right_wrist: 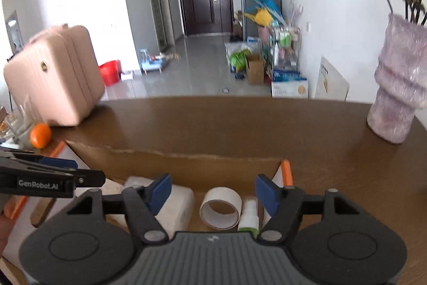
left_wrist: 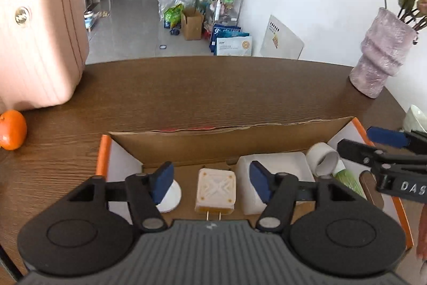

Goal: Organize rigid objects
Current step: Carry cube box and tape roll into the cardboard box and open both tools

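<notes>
Both my grippers, left (left_wrist: 210, 182) and right (right_wrist: 210, 192), hang spread and empty over the box (left_wrist: 213, 139), where charger (left_wrist: 216, 190) and tape (right_wrist: 220, 207) lie, so next I likely lower and pinch one.

The table (left_wrist: 213, 92) is finished in dark, matt wood grain, and the box (left_wrist: 202, 146) is made of raw brown cardboard. The suitcase (right_wrist: 53, 76) is shown as smooth pink plastic, the vase (right_wrist: 397, 87) as rough and glittery.
</notes>
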`<state>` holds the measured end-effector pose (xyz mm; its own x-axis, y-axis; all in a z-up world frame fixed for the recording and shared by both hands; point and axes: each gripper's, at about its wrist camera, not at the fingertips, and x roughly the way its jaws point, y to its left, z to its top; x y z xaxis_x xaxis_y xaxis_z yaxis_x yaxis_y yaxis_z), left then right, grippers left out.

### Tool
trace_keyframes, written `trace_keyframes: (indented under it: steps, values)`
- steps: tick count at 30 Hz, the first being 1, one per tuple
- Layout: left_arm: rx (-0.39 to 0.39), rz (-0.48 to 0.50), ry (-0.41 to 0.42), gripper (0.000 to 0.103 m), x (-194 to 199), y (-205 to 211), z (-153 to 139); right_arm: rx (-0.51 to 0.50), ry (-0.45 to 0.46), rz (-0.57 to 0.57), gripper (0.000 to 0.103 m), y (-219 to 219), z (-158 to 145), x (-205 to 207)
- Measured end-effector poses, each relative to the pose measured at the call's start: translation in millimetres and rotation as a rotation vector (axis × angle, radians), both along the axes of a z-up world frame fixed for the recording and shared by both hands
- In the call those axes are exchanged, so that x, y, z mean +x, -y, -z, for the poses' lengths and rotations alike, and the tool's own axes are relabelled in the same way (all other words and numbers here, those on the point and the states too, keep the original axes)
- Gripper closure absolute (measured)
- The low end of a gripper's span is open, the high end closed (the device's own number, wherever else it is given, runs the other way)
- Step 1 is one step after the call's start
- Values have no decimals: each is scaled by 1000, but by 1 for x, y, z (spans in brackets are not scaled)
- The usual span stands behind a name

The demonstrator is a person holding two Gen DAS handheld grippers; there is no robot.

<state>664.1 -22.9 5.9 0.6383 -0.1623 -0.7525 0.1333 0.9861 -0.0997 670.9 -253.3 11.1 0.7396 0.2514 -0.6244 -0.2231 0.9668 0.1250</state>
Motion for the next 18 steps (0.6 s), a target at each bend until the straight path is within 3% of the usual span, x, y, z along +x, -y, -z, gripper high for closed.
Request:
trace_keyframes:
  steps: [9,12,18]
  values:
    - [74,25,46,24,-63,-11,-45,-99,36,-40,30,-1,-53,-52]
    - [98,55,108,20,-117,-15,-61,-107,47,-67,21,7,-72,-87]
    - [128,47,193,19,-218,-32,-84,-57,73,-56,20,38,-92,-174]
